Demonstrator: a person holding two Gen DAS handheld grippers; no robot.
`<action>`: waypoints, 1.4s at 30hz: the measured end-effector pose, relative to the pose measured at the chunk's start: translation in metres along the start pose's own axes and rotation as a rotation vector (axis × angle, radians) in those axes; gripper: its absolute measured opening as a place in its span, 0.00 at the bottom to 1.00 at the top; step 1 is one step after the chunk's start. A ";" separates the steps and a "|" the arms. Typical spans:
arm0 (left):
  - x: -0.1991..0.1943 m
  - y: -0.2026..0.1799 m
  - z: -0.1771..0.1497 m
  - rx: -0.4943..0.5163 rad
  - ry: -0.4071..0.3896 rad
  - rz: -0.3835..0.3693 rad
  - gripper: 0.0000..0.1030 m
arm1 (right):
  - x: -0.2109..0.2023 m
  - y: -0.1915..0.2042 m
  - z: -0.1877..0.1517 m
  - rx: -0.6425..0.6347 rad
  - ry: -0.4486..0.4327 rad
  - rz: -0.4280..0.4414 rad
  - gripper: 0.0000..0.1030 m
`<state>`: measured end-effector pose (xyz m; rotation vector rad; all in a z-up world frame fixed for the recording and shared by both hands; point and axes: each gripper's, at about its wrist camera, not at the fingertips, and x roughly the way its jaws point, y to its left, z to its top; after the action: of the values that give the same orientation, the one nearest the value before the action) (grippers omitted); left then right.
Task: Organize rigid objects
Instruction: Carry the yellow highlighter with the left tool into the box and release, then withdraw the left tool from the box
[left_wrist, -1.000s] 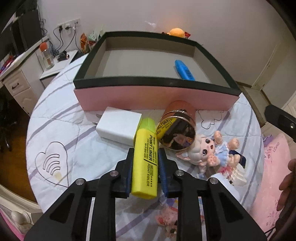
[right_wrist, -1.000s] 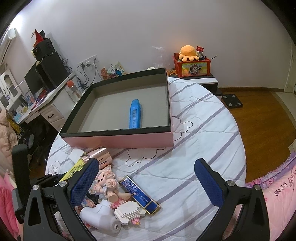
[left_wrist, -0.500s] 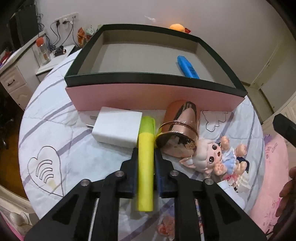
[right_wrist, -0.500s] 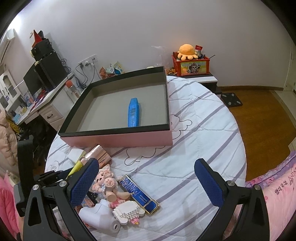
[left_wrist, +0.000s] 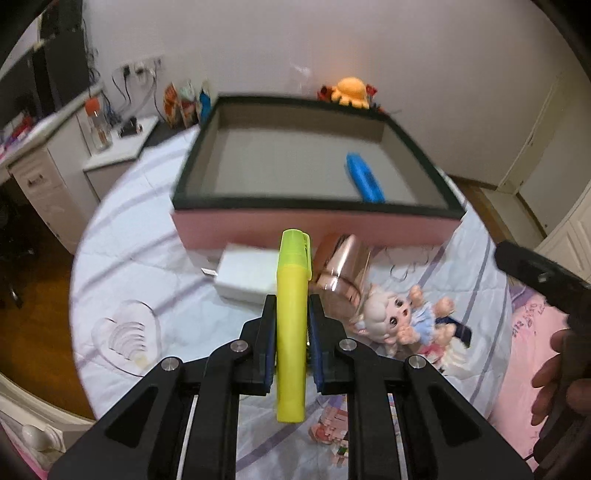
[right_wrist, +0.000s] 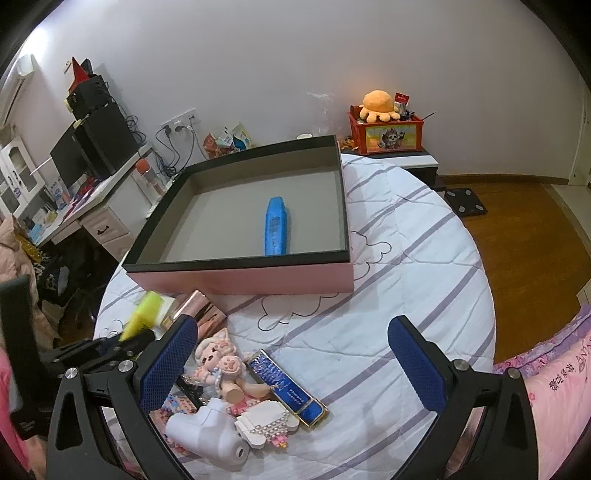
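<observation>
The yellow highlighter (left_wrist: 291, 317) is clamped in the left claw (left_wrist: 291, 332); the right claw (right_wrist: 291, 365) is held wide apart.

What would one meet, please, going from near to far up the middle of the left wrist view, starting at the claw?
Left claw shut on the yellow highlighter → pink front wall of the box → grey box floor → dark far rim → white wall.

Dim warm indoor light, fisheye-bent edges; left view motion-blurred
</observation>
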<state>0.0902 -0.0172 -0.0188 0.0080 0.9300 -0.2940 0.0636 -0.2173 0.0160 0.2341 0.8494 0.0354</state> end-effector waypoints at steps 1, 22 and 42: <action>-0.006 0.000 0.002 0.001 -0.014 0.002 0.15 | -0.001 0.000 0.000 0.000 -0.003 0.001 1.00; 0.098 0.019 0.126 -0.021 0.009 0.035 0.15 | 0.034 -0.007 0.054 0.020 -0.046 0.037 1.00; 0.067 0.012 0.107 -0.015 -0.070 0.084 0.92 | 0.032 -0.009 0.049 0.019 -0.041 0.023 1.00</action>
<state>0.2154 -0.0361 -0.0087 0.0228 0.8597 -0.2080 0.1207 -0.2314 0.0216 0.2620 0.8065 0.0441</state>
